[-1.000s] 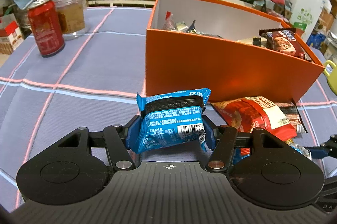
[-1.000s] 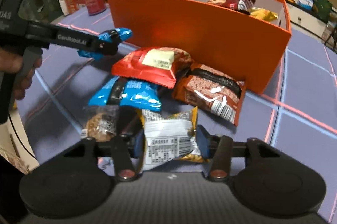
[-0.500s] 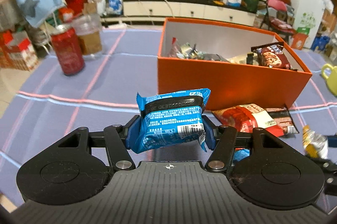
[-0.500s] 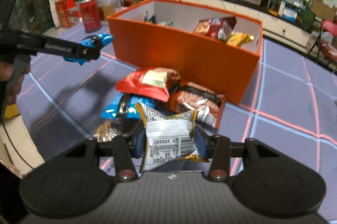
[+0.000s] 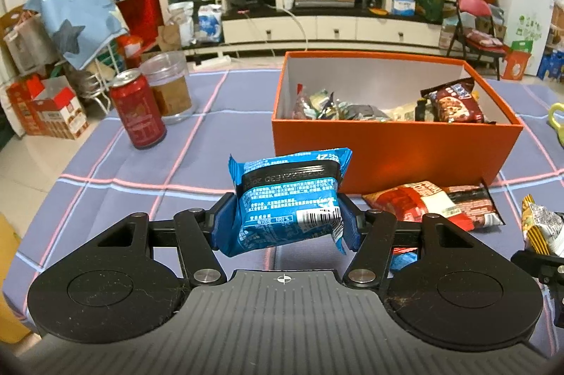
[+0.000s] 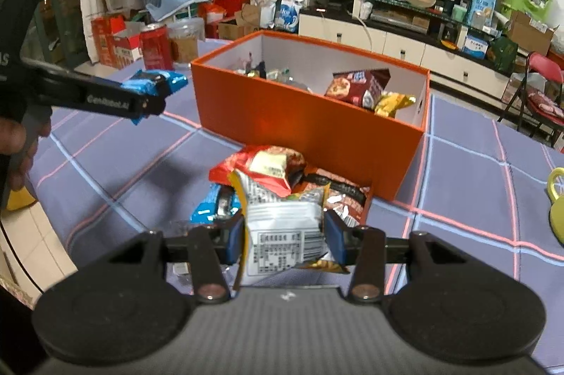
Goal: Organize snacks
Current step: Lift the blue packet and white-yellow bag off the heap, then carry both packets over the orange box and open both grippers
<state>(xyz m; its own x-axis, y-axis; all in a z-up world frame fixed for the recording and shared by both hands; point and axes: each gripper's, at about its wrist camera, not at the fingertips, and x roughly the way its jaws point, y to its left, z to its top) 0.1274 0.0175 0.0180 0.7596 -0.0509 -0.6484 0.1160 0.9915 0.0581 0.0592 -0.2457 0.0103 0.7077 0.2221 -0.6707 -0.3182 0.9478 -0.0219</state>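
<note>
Lower centre of the left wrist view: left tongs (image 5: 287,221) clamped on 1 blue snack packet (image 5: 290,200), held above the tabletop (image 5: 105,170). Lower centre of the right wrist view: right tongs (image 6: 284,239) clamped on 1 white-and-yellow packet (image 6: 282,234). Centre: orange box (image 6: 310,124), snacks inside; red packet (image 6: 264,165) just before it.

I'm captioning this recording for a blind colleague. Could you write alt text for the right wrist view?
The right gripper clamps a white and yellow snack packet above a purple checked tablecloth. Beyond it more packets lie before an open orange box partly filled with snacks; at left, the left gripper holds a blue packet.
</note>
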